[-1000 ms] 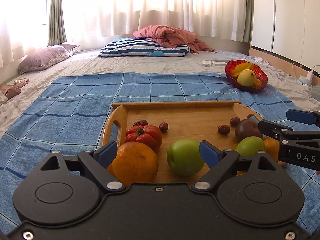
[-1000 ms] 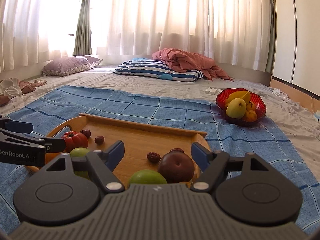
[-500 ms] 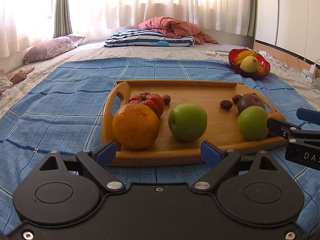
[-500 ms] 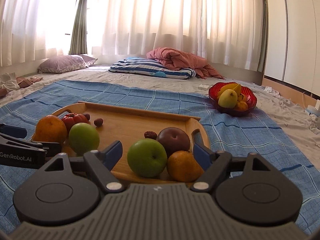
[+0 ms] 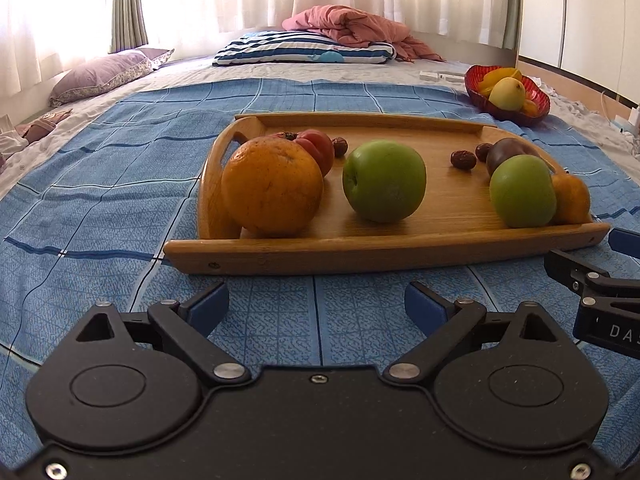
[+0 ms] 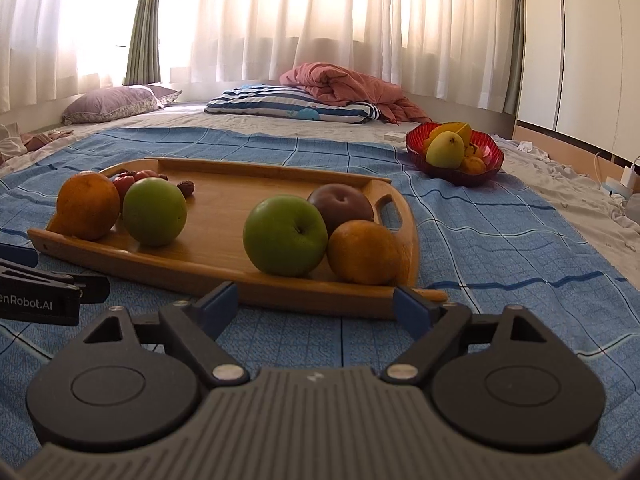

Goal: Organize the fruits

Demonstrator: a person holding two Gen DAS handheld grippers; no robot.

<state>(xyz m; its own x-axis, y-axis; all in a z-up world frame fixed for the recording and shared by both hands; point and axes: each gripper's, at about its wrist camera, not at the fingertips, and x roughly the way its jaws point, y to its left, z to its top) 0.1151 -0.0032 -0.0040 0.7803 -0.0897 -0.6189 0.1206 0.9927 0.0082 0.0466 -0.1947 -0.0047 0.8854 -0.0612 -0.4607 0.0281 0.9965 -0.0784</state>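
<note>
A wooden tray (image 5: 360,246) (image 6: 224,276) lies on the blue checked cloth. It carries a large orange (image 5: 272,188) (image 6: 88,206), a red tomato (image 5: 318,148), two green apples (image 5: 384,180) (image 6: 285,235), a dark purple fruit (image 6: 340,204), a smaller orange (image 6: 363,252) and small dates (image 5: 463,159). My left gripper (image 5: 316,306) hangs low over the cloth just short of the tray's near rim, its jaws opening with nothing between them. My right gripper (image 6: 316,304) is at the tray's near right corner, jaws also opening and empty.
A red bowl (image 5: 507,96) (image 6: 454,152) of yellow fruit stands far right on the bedding. A striped pillow (image 5: 304,46), a pink blanket (image 6: 348,88) and a purple pillow (image 5: 104,74) lie at the back. A cable and charger (image 6: 624,178) sit at the right edge.
Both grippers have sunk and drawn back from over the tray to just in front of it. Their jaws have spread a little wider. The fruits have not moved.
</note>
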